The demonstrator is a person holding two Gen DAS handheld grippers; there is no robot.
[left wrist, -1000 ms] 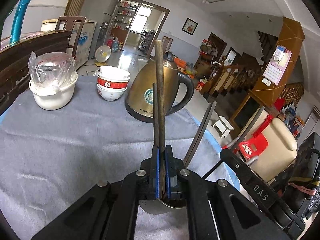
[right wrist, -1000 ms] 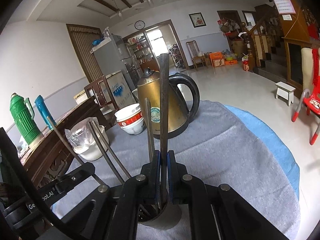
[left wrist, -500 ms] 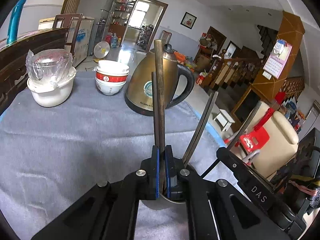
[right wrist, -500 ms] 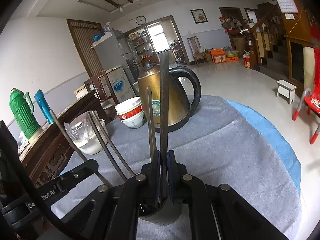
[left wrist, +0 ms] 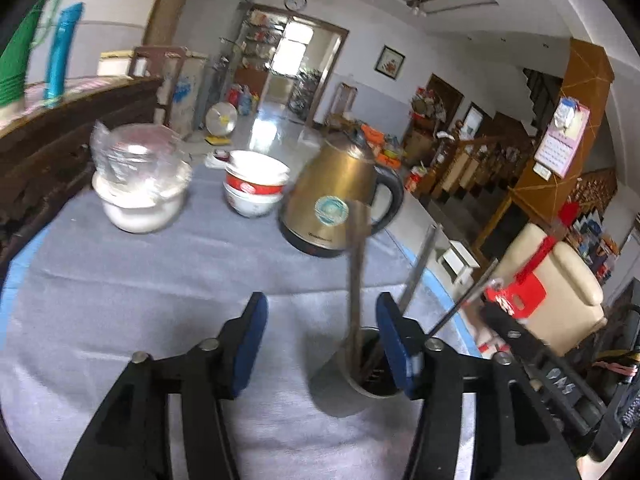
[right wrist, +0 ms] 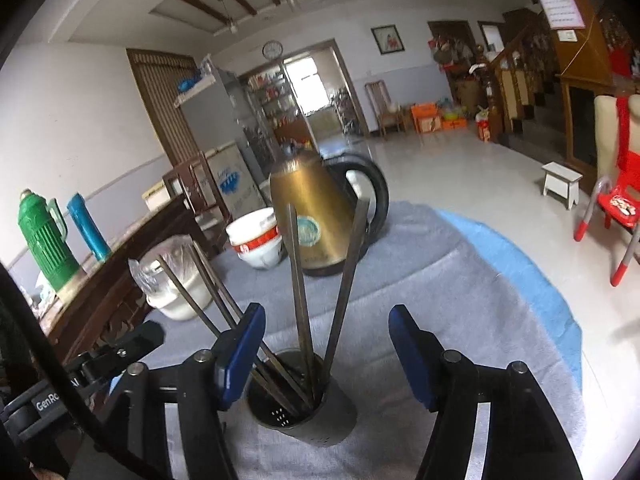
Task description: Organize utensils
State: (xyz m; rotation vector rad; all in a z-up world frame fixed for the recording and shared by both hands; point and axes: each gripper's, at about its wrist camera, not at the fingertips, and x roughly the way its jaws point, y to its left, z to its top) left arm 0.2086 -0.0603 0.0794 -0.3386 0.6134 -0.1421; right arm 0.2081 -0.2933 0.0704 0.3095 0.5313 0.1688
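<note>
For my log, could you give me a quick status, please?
Both grippers opening, left gripper, right gripper. Chopsticks standing in holder. Nothing obstructing.

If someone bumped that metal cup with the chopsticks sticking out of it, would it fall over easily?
Probably fairly easily. The utensil holder is narrow and stands on a soft grey cloth, which may give it poor footing. The long chopsticks rise far above its rim and splay outward, so a knock on them would likely lever it over. Its thin perforated metal also suggests it is light.
</note>
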